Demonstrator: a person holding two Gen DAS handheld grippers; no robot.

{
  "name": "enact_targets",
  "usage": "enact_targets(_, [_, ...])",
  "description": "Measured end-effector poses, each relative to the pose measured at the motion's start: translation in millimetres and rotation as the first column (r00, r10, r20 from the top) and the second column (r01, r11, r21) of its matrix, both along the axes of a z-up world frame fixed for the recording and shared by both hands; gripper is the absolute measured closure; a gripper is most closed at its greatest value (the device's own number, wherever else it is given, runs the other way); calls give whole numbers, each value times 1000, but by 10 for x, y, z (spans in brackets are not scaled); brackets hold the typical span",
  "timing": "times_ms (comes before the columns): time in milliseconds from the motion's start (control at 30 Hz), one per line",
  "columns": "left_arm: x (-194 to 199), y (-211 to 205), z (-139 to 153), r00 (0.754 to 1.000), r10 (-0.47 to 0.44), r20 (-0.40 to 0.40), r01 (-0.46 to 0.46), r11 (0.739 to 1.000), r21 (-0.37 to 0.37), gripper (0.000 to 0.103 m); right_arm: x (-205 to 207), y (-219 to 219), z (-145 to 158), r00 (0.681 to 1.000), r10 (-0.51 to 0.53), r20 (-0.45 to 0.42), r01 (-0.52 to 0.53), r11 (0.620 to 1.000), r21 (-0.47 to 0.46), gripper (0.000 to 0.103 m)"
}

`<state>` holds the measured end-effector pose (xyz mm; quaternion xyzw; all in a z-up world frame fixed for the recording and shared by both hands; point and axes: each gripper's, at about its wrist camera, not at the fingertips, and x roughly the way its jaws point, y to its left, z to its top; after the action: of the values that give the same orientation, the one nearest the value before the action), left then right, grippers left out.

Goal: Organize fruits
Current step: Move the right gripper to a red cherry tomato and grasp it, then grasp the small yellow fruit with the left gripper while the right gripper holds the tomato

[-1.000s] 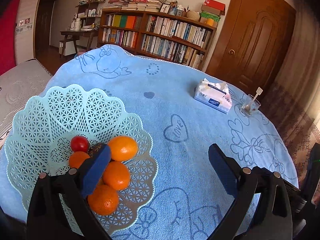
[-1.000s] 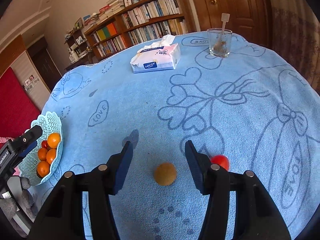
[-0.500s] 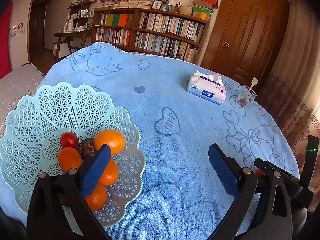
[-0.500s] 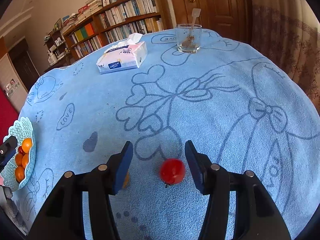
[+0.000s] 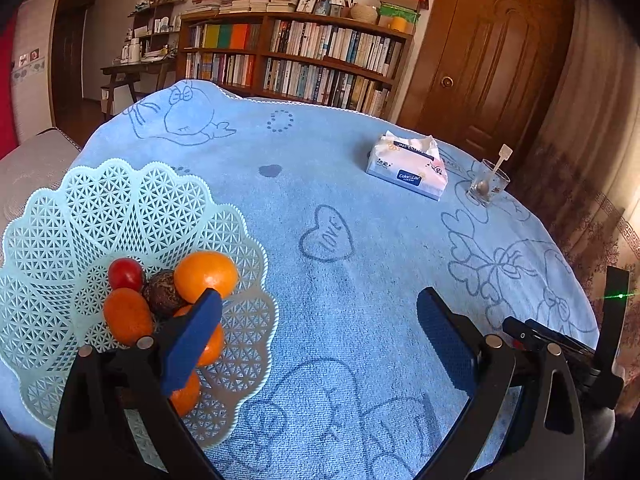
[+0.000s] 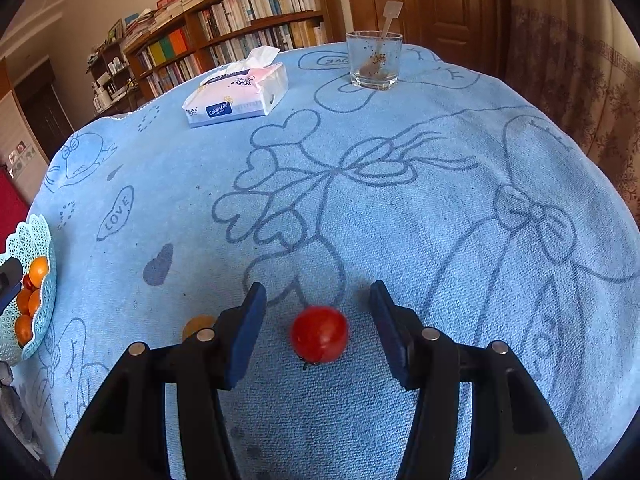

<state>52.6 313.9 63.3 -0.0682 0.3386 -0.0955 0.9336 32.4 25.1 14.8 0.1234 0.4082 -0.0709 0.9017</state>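
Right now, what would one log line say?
right tool: open around small red tomato | left tool: open, empty | pale green lattice basket: holds fruit

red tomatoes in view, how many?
2. One tomato sits in the basket beside the oranges; the other lies on the cloth between the open right gripper fingers. More may be hidden under fruit.

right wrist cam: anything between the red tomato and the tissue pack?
Nothing but bare blue tablecloth between the red tomato and the tissue pack, per the right wrist view.

- I count four oranges [image 5: 206, 271] in my basket [image 5: 120, 200]
- two red tomatoes [image 6: 319, 334]
- two brown fruits [image 5: 162, 294]
- one tissue pack [image 6: 238, 96]
- one glass [image 6: 374, 60]
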Motion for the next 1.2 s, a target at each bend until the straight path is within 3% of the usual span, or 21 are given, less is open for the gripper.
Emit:
enact_targets(233, [6, -72, -52, 1000, -17, -13, 17, 1000, 13, 4, -82, 54, -11, 999, 48, -11, -48, 998, -44, 51])
enact_targets(400, [3, -137, -92, 999, -29, -21, 30, 999, 23, 4, -108, 19, -12, 999, 47, -12, -47, 998, -52, 62])
enact_targets(533, [-6, -195, -112, 999, -43, -25, 44, 999, 31, 4, -130, 6, -1, 999, 45, -6, -45, 998, -48, 76])
enact_targets(933, [-72, -435, -187, 995, -90, -39, 92, 994, 58, 4, -221, -106, 88, 999, 45, 26, -44, 998, -47, 76])
enact_targets(1200, [-98, -811, -262, 985, -164, -60, 168, 982, 85, 4, -228, -222, 16, 997, 75, -3, -75, 996, -46, 76])
